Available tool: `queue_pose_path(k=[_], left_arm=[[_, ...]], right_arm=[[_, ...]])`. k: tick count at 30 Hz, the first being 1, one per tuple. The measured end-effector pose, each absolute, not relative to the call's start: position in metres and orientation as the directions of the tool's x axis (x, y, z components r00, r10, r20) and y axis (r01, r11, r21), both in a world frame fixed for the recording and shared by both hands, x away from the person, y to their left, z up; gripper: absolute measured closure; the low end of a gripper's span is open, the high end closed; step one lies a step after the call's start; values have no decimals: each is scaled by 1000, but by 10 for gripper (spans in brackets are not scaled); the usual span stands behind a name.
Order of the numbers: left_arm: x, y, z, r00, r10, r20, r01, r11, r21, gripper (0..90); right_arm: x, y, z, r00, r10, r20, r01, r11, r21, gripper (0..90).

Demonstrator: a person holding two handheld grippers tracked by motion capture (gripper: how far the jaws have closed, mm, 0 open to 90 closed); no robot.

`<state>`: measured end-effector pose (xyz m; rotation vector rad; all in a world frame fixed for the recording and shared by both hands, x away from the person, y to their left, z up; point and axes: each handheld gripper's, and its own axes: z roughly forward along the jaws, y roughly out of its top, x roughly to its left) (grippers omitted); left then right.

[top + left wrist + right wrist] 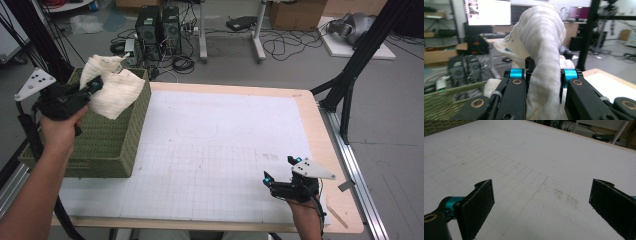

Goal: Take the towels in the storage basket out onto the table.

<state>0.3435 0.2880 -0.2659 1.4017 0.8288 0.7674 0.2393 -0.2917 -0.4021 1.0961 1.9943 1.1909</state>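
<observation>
White cloth (pixel 112 90) clamped in left tool (pixel 95 88) above green basket (pixel 107 145); right tool (pixel 280 170) wide over gridded tabletop (pixel 210 145)

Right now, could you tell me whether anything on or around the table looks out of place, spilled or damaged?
Nothing looks damaged or spilled. The only blemish is a faint dark smudge on the white grid mat, in front of the open right gripper. The left gripper holds a cream cloth above the green basket.

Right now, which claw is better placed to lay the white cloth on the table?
Left. The left claw is shut on the white cloth above the green basket; the right claw is open and empty.
</observation>
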Motion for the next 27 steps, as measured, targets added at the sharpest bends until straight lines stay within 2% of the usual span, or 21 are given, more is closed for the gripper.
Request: queue_pose_path(k=[2, 13, 27], left_arm=[[342, 270, -264, 565, 824, -36, 14, 34, 999, 790], [340, 205, -276, 693, 720, -41, 26, 32, 999, 790], [344, 118, -311, 789, 613, -53, 70, -4, 998, 790]], right_arm=[[239, -292, -402, -504, 862, -53, 359, 265, 895, 53], [240, -292, -402, -503, 863, -54, 360, 266, 894, 53], [240, -294, -403, -502, 863, -52, 361, 264, 895, 53]])
